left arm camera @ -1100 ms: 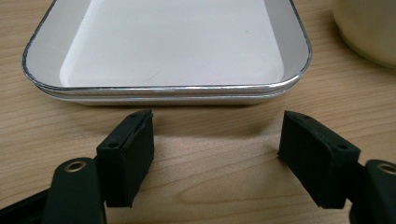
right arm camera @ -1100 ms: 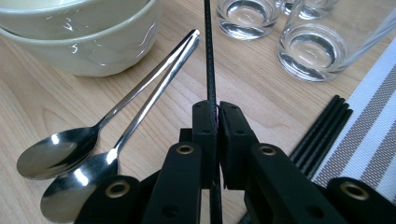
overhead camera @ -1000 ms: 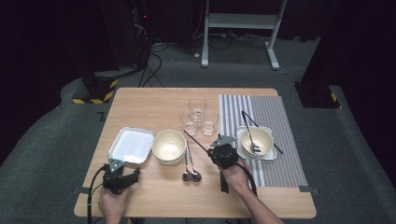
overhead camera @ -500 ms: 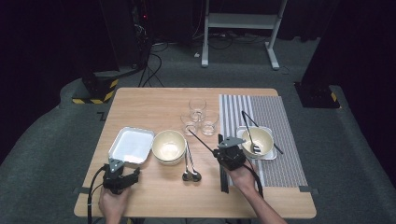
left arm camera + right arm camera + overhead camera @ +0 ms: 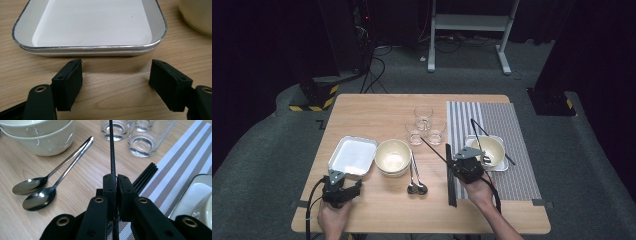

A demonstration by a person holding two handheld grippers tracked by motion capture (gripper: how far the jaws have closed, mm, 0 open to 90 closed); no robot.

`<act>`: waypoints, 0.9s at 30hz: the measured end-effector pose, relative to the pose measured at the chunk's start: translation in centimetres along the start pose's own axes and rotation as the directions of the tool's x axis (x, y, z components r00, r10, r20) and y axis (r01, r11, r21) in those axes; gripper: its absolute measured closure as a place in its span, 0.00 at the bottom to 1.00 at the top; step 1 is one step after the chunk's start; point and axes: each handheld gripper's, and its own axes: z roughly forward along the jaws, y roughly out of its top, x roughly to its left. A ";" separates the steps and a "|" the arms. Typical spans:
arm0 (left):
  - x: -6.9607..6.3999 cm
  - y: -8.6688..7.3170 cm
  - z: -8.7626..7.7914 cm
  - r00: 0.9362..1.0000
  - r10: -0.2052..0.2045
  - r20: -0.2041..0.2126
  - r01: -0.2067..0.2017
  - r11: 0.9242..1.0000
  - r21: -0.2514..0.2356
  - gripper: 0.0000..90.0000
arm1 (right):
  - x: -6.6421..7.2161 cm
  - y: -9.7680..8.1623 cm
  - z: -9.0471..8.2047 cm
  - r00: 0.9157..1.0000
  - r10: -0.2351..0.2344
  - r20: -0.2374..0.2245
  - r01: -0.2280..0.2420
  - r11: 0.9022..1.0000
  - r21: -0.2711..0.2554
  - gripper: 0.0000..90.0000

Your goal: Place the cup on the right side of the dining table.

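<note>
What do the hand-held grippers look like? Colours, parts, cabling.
Both are black. The left hand-held gripper and the right hand-held gripper each carry a grey three-cornered top plate and trail a black cable. Jaws are blocky black pads on arms with brass-coloured rivets. No sleeves visible.

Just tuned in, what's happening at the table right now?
A person is laying out tableware with two hand-held grippers. The right gripper is shut on a single black chopstick, lifted clear of the other black chopsticks that lie along the striped placemat's left edge. A bowl on a small tray already sits on the mat. The left gripper rests open and empty on the table just short of the white tray. Two spoons, stacked bowls and three glasses wait mid-table.
</note>
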 end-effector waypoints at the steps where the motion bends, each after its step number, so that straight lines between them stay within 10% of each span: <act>1: 0.0 0.0 0.0 1.000 0.000 0.000 0.000 1.000 0.000 0.30 | -0.1 0.0 -0.1 1.000 0.001 0.001 -0.001 1.000 -0.002 0.96; 27: 0.0 0.0 0.0 1.000 0.001 0.001 -0.001 1.000 0.001 0.30 | -1.7 -0.6 -2.2 1.000 0.015 0.022 -0.014 1.000 -0.026 0.96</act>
